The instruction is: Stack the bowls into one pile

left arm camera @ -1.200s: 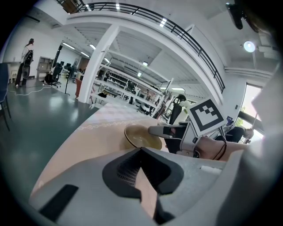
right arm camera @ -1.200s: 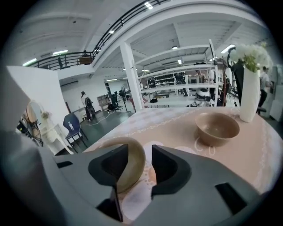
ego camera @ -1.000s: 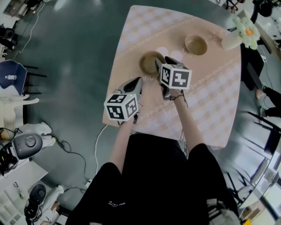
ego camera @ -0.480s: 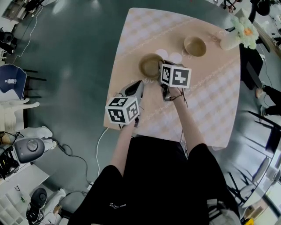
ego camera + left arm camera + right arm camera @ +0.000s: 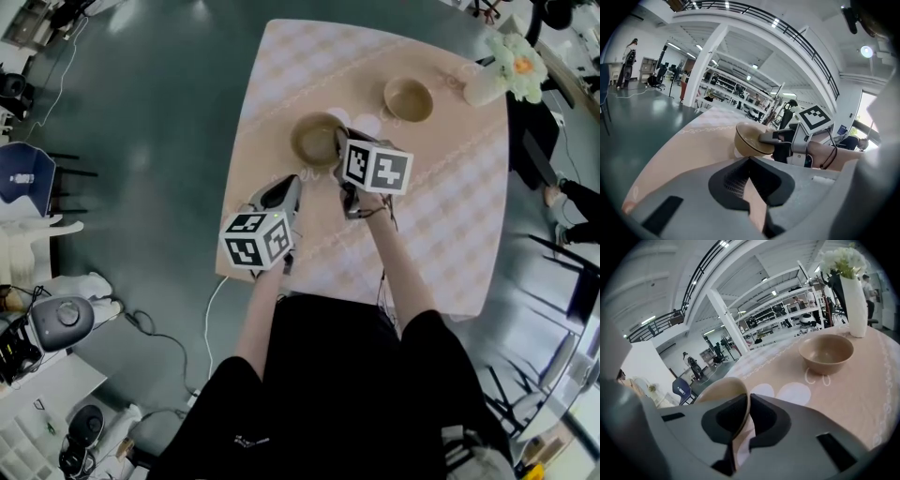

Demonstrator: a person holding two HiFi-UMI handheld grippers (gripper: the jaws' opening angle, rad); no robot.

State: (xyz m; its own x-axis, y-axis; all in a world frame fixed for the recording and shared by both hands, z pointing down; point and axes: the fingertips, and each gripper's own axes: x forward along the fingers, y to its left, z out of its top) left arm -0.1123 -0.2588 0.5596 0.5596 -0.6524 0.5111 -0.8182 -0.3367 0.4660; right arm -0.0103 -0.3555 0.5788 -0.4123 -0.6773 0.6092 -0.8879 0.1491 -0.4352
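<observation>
Two tan bowls stand on the pink patterned table (image 5: 450, 225). The near bowl (image 5: 315, 139) (image 5: 719, 391) (image 5: 749, 139) has its right rim between the jaws of my right gripper (image 5: 341, 142) (image 5: 748, 401); the jaws have just been closing and now pinch the rim. The far bowl (image 5: 409, 97) (image 5: 826, 352) sits apart, further back to the right, upright with nothing in it. My left gripper (image 5: 291, 184) (image 5: 751, 161) hovers over the table nearer the person, short of the near bowl, jaws together with nothing between them.
A white vase of flowers (image 5: 502, 75) (image 5: 855, 291) stands at the table's far right corner, just beyond the far bowl. The left table edge (image 5: 236, 169) lies close to my left gripper. Chairs and cables sit on the floor around.
The right gripper's jaws have come together onto the near bowl's rim. The left gripper has stayed where it was.
</observation>
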